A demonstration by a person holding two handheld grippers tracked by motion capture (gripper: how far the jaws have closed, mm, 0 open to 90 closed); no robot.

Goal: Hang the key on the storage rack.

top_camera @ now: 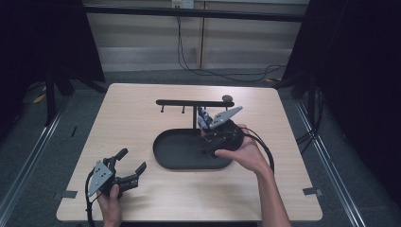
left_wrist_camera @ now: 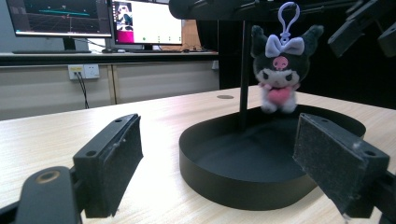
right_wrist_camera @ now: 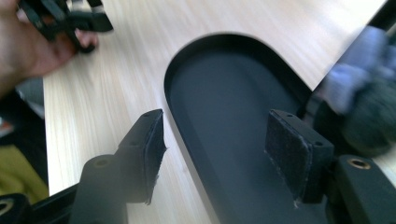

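A black plush toy [left_wrist_camera: 280,70] with a lilac bow and pink heart hangs by a lilac clip [left_wrist_camera: 288,14] from the black rack bar [top_camera: 191,102]. The rack's post [left_wrist_camera: 243,70] rises from a black oval tray [top_camera: 163,156]. My right gripper [top_camera: 211,142] hovers over the tray's right end, just below the toy [top_camera: 204,118]. It [right_wrist_camera: 222,149] is open with nothing between its pads; the blurred toy [right_wrist_camera: 369,107] lies beyond its right jaw. My left gripper [top_camera: 132,161] rests open on the table at the front left, its open gap [left_wrist_camera: 224,163] facing the tray [left_wrist_camera: 243,186].
The wooden table [top_camera: 132,113] has bare room left of the tray and behind the rack. A small dark disc [top_camera: 227,98] sits near the rack's right end. Monitors [left_wrist_camera: 93,18] stand on a desk beyond the table. The other hand's gripper [right_wrist_camera: 65,18] appears far off.
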